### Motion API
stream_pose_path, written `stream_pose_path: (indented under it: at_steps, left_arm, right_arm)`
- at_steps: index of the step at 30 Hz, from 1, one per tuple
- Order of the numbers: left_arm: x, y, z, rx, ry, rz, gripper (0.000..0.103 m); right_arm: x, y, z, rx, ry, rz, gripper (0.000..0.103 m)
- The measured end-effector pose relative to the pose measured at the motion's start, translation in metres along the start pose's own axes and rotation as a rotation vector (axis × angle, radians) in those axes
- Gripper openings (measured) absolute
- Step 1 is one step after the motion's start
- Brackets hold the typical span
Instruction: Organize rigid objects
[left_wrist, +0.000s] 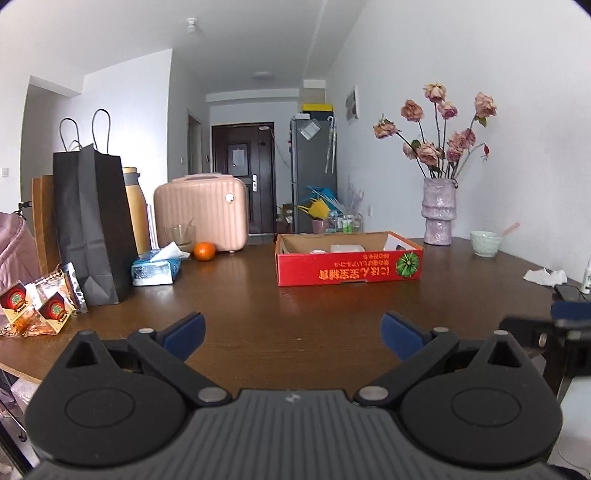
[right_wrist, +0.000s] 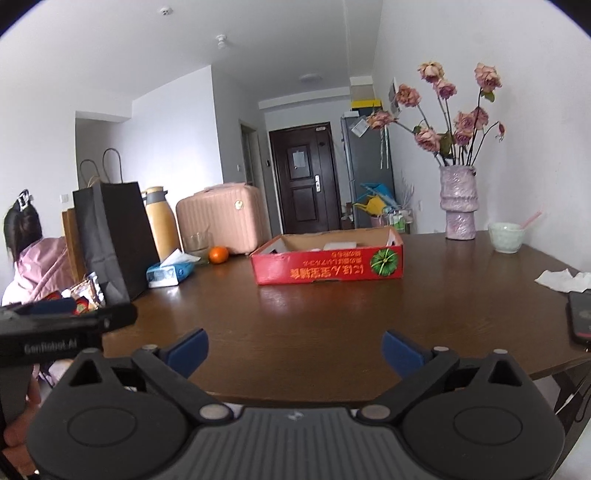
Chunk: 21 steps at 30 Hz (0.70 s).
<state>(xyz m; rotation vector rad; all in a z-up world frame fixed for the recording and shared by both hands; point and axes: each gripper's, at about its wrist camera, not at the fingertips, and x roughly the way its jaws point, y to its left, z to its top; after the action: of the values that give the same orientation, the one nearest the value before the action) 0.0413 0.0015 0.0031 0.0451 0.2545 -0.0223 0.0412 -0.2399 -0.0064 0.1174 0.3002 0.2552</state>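
Claws first: the left claw (left_wrist: 293, 332) has its blue-padded fingers (left_wrist: 184, 330) spread wide apart with nothing between them, hovering low over the near part of the dark wooden desk (left_wrist: 295, 306). The right claw (right_wrist: 295, 349) is likewise spread wide and empty, set at the desk's near edge.

Straight ahead of both claws, well apart from them across a bare stretch of wood, lies the red cardboard box (left_wrist: 349, 264), a shallow open tray with upside-down yellow lettering and a green emblem on its front wall. A few pale items lie inside it; what they are cannot be told.

Left of the box, an orange (left_wrist: 204, 250) sits just in front of a pink suitcase (left_wrist: 201, 212), with a glass (left_wrist: 180, 236) beside it and a blue tissue pack (left_wrist: 157, 267) nearer. Farther left stands a black paper bag (left_wrist: 92, 221), with snack packets (left_wrist: 40, 306) at its foot.

Right of the box stand a lilac vase (left_wrist: 439, 210) of dried roses and a pale green bowl (left_wrist: 485, 243) holding a pink spoon. A crumpled tissue (left_wrist: 545, 277) lies near the desk's right edge, and a dark phone (right_wrist: 580, 317) lies beside it.
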Motion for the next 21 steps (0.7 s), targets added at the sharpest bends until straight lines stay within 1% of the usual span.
stream_pose_path:
  at_steps: [4,8,13,21]
  left_arm:
    - [0.0019,-0.0025,-0.0001,0.007,0.008,-0.002,0.103]
    - [0.0011,-0.0024,0.0003,0.012,-0.005,0.002,0.103]
    - [0.0025,-0.0014,0.0003,0.008,-0.002,0.0,0.103]
    - [0.0011,-0.0032,0.0011,0.015,-0.012,0.0,0.103]
  right_arm:
    - [0.0013,-0.0026,0.0038,-0.012,0.009,-0.023,0.102]
    - [0.0033,-0.0033,0.0054,-0.015,0.013,-0.016,0.102]
    - [0.0062,-0.0019,0.0048,-0.018,0.026,-0.015,0.102]
    - [0.0036,-0.0034,0.0059,-0.014,0.013,-0.017,0.102]
